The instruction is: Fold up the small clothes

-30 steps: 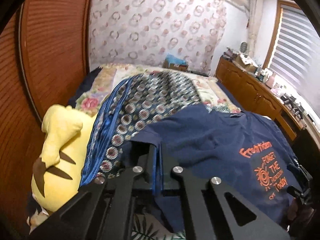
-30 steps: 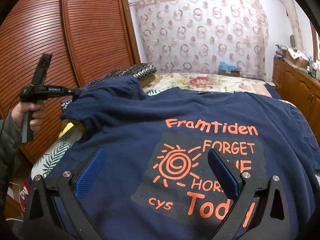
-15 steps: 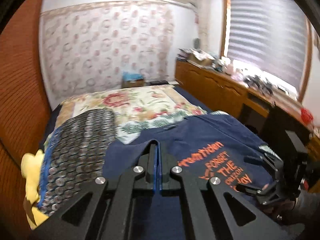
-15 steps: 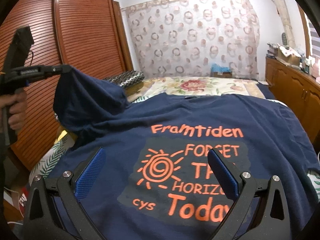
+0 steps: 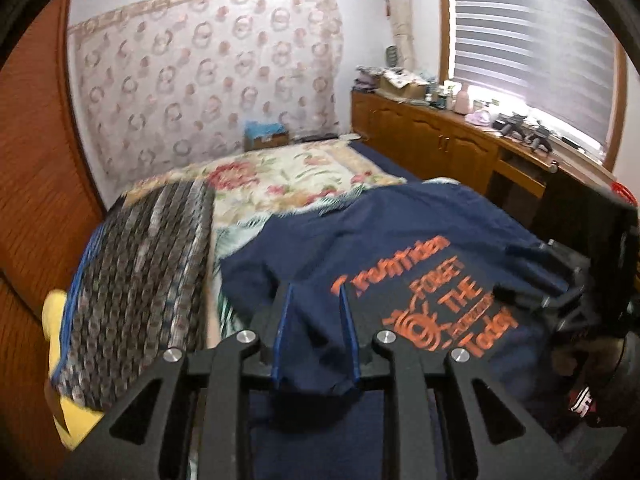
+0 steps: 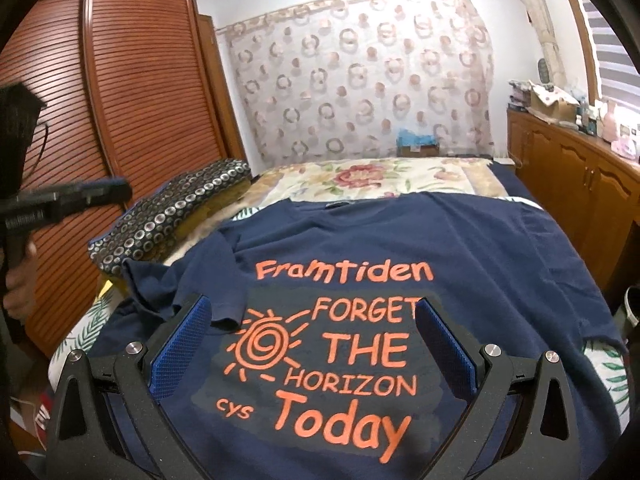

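Left gripper: tilted downward, fingers just parted slightly, navy cotton shirt fold slack between. Right gripper: fingers wide apart, empty, above printed chest.

T-shirt on bed, pillow left, cabinet right, perhaps box behind.

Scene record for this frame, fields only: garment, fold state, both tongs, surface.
garment: navy T-shirt, orange print facing up
surface: floral bedspread
fold state: one sleeve laid in over the chest, rumpled
left tongs: jaws have just been opening, slightly apart, nothing gripped
right tongs: open wide over the print, holding nothing
nearby: patterned cushion beside the shirt
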A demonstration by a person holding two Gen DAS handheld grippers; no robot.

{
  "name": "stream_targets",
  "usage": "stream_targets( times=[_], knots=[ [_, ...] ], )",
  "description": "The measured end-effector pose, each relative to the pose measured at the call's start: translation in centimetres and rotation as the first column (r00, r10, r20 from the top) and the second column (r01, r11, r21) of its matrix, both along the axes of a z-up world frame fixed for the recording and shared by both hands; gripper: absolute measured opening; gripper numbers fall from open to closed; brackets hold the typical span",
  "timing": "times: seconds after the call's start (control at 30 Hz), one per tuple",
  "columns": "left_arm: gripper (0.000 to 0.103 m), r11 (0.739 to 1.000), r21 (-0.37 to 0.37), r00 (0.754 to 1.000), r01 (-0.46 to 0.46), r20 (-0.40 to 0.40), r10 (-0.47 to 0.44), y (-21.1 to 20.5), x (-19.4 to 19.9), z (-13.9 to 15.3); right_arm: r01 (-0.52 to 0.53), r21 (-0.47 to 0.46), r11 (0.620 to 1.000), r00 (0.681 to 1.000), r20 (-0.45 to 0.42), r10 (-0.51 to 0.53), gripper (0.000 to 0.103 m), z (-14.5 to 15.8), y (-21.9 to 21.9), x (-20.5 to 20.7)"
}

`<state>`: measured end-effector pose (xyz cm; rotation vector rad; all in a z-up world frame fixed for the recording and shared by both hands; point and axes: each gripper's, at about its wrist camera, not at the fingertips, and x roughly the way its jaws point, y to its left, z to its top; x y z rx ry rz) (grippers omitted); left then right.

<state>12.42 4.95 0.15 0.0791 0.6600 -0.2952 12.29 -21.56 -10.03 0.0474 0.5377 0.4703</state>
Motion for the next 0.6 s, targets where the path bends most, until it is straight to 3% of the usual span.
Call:
stream_targets(
  times=[0.13, 0.33, 0.6],
  knots=[
    [0.022, 0.999, -0.016, 0.998, -0.050, -0.034, 0.050, 1.3, -1.3, -2.7, -0.041, -0.027, 0.999, 0.999, 0.000, 0.041, 0.100, 0.3, 0.6, 0.7],
    [0.022, 0.994, -0.018, 0.992, -0.105, -0.075, 0.103, 2.7, -3.2, -5.7, -0.162, -0.053, 0.985, 0.986, -0.033, 0.160, 0.083, 0.1, 3.5, 1.7],
    [0.040, 0.993, -0.010, 0.985, -0.121, -0.126, 0.119, 3.7, -3.8, -8.7, -0.340, -0.032, 0.940, 0.934, -0.123, 0.334, 0.062, -0.6, 9.4, 3.9]
  ],
)
